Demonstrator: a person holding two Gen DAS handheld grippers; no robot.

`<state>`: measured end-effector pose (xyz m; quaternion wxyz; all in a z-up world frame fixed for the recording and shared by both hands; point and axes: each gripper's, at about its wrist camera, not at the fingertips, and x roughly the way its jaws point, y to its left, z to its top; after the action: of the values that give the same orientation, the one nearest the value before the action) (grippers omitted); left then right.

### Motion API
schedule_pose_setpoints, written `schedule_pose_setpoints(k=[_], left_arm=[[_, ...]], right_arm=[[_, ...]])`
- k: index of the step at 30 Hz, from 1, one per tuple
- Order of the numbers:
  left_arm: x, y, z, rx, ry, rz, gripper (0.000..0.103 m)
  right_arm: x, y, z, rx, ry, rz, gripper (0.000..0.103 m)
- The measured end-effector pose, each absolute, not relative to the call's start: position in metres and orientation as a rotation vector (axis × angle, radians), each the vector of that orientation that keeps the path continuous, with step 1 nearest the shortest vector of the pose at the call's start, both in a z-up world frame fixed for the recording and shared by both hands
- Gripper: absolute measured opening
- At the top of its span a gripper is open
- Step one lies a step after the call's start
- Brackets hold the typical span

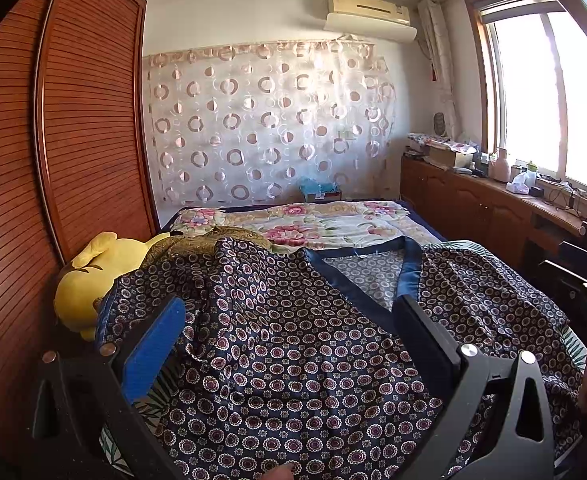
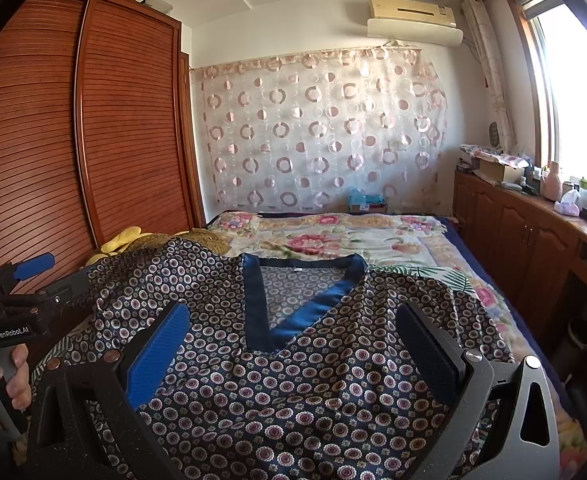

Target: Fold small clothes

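Note:
A navy top [image 1: 293, 360] printed with small flower rings lies front up on the bed, its blue V-neck trim [image 1: 409, 276] toward the far wall. Its left side is rumpled near the plush toy. My left gripper [image 1: 289, 304] hovers open over the top's left half, nothing between its fingers. My right gripper [image 2: 293, 312] stands open above the same top [image 2: 293, 400], with the V-neck [image 2: 309, 308] between its blue pad [image 2: 161, 344] and black pad [image 2: 425, 344]. In the right wrist view a hand [image 2: 1, 380] holds the left gripper [image 2: 51, 276] at the far left.
A yellow plush toy [image 1: 93, 272] lies against the slatted wooden wardrobe [image 1: 73, 140] on the left. A floral quilt [image 1: 313, 224] covers the far bed. A wooden cabinet [image 2: 533, 240] with bottles and boxes runs under the window on the right.

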<state>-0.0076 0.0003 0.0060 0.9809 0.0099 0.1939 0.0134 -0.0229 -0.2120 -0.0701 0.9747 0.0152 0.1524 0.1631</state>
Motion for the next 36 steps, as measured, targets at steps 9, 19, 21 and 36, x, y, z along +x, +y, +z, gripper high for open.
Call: schedule_pose_setpoints(k=[9,19,21,36], left_arm=[[-0.0087,0.0000,0.0057,0.022,0.388,0.029,0.103],[-0.0110,0.0006,0.0085,0.023,0.380,0.033,0.103],[-0.0120,-0.0001,0.0094,0.025,0.376,0.034,0.103],[-0.0142,-0.0040,0.0109,0.033,0.369,0.039,0.103]], right_arm=[[-0.0232,-0.2117,-0.0702,0.031,0.308,0.328,0.103],[-0.0234,-0.2121,-0.0694,0.034,0.309,0.324,0.103],[-0.0239,-0.2126,-0.0694,0.035,0.309,0.325,0.103],[-0.0241,-0.2126,-0.0683,0.036,0.309,0.328,0.103]])
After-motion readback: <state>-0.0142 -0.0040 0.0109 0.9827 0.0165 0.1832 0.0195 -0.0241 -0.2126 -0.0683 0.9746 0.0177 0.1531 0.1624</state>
